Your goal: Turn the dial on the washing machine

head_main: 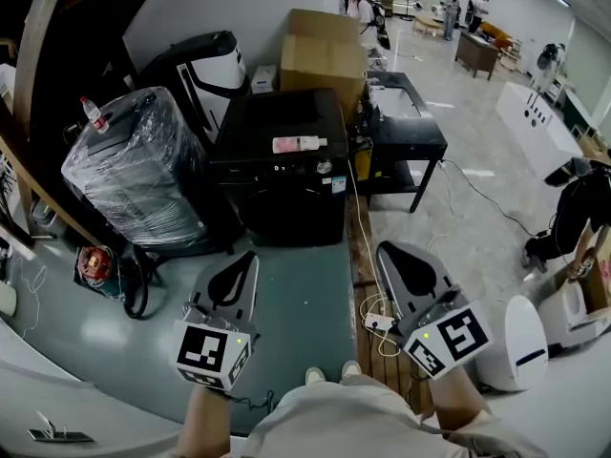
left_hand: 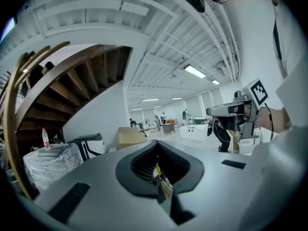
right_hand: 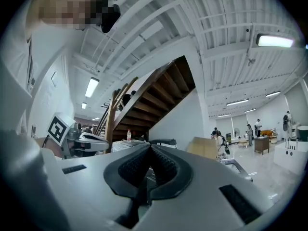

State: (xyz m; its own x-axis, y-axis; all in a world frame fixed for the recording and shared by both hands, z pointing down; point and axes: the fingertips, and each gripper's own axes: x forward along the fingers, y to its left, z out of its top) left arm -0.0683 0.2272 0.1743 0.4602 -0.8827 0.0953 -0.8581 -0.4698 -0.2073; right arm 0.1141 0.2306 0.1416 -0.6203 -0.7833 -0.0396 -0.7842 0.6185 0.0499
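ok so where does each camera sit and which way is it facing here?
Head view: on the person's head, steeply down at the washing machine; shows both forearms, left gripper, right gripper.
Left gripper view: on the left gripper, level along its shut jaws; shows right gripper, torso.
Right gripper view: mirrored, level along shut jaws; shows left gripper.
Shared: all three catch the cardboard box.

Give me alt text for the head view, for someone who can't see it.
A person holds the left gripper and right gripper, both shut, pointed toward a black washing machine, not touching it. Its dial sits on the front panel, and a white bottle lies on top.
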